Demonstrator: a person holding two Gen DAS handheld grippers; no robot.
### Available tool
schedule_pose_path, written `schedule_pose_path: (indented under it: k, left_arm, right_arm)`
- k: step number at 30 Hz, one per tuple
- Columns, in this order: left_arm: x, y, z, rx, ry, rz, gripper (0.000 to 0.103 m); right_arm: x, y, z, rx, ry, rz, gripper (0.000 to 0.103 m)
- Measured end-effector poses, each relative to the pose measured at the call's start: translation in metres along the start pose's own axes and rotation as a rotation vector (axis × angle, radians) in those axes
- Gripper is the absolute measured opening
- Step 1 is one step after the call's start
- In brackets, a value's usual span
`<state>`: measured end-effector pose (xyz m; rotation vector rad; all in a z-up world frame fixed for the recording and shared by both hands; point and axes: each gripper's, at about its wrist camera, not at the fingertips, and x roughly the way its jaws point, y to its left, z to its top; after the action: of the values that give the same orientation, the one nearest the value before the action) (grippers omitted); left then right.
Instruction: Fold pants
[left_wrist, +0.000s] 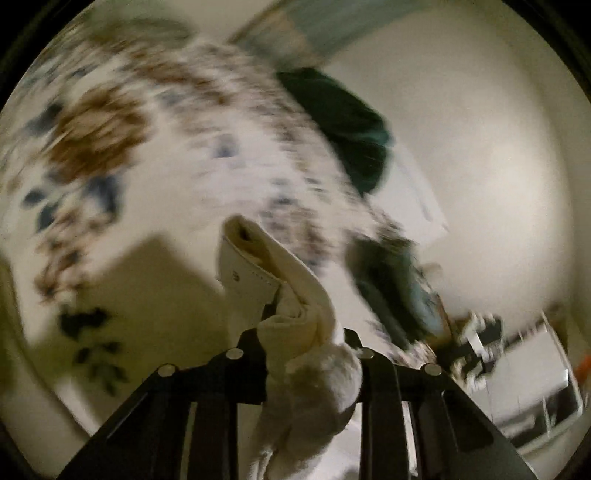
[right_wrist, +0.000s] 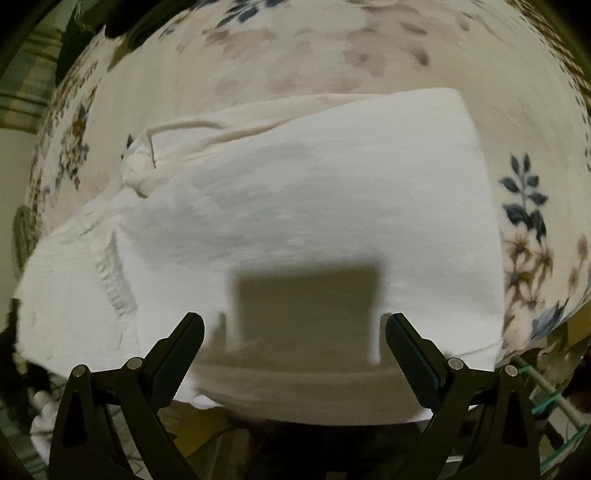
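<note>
The left gripper (left_wrist: 303, 332) is clamping a bunched fold of the white pants (left_wrist: 295, 306), its two black fingers drawn in close on either side of the cloth. A hemmed edge of the fabric, with stitching and a small stud or rivet, is sticking up past the fingertips, and more of the cloth is hanging down in a soft roll between the finger arms toward the camera. That whole view is smeared with motion blur. Behind the gripped cloth the flowered bedspread (left_wrist: 122, 155) is showing, brown and blue blooms on white, with a dark green cloth (left_wrist: 347, 125) lying at its far edge against a pale wall (left_wrist: 480, 147).

The right gripper (right_wrist: 295, 332) is standing wide open, its ribbed black fingers (right_wrist: 410, 350) spread well apart and gripping nothing. It is hovering over the near part of the pants (right_wrist: 314, 192), which are lying flat on the flowered bedspread (right_wrist: 528, 229), one layer folded over another, and a drawstring is trailing at the left end. The gripper's boxy shadow is falling on the cloth between the fingers. I cannot tell whether the fingertips are touching the fabric or hanging just above it.
</note>
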<state>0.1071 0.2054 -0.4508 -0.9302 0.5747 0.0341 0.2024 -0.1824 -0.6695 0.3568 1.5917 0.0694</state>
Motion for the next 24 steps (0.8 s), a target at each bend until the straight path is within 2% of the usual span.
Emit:
schedule_pose_path:
  k: [4, 7, 9, 13, 17, 19, 21, 24]
  left_arm:
    - [-0.009, -0.092, -0.025, 0.149, 0.043, -0.116, 0.02]
    - [0.0, -0.149, -0.067, 0.23, 0.107, -0.192, 0.02]
    - [0.019, -0.18, -0.108, 0.237, 0.197, -0.248, 0.02]
    - [0.065, -0.221, -0.195, 0.284, 0.372, -0.294, 0.02]
    - [0.11, -0.243, -0.273, 0.374, 0.515, -0.265, 0.02]
    - [0.131, -0.247, -0.306, 0.41, 0.619, -0.195, 0.019]
    - [0.141, -0.247, -0.324, 0.431, 0.68, -0.09, 0.022]
    - [0.15, -0.253, -0.326, 0.489, 0.712, -0.017, 0.024]
  right_arm:
    - [-0.02, -0.027, -0.007, 0.011, -0.038, 0.044, 0.1]
    - [-0.045, -0.062, -0.01, 0.034, -0.071, 0.055, 0.1]
    - [-0.062, -0.091, -0.013, 0.056, -0.094, 0.051, 0.1]
    - [-0.089, -0.168, -0.021, 0.114, -0.151, 0.002, 0.1]
    - [-0.099, -0.244, -0.034, 0.211, -0.156, -0.039, 0.1]
    - [-0.104, -0.28, -0.042, 0.265, -0.152, -0.044, 0.1]
    - [-0.106, -0.304, -0.047, 0.296, -0.155, -0.035, 0.1]
    - [-0.112, -0.33, -0.049, 0.329, -0.162, 0.007, 0.1]
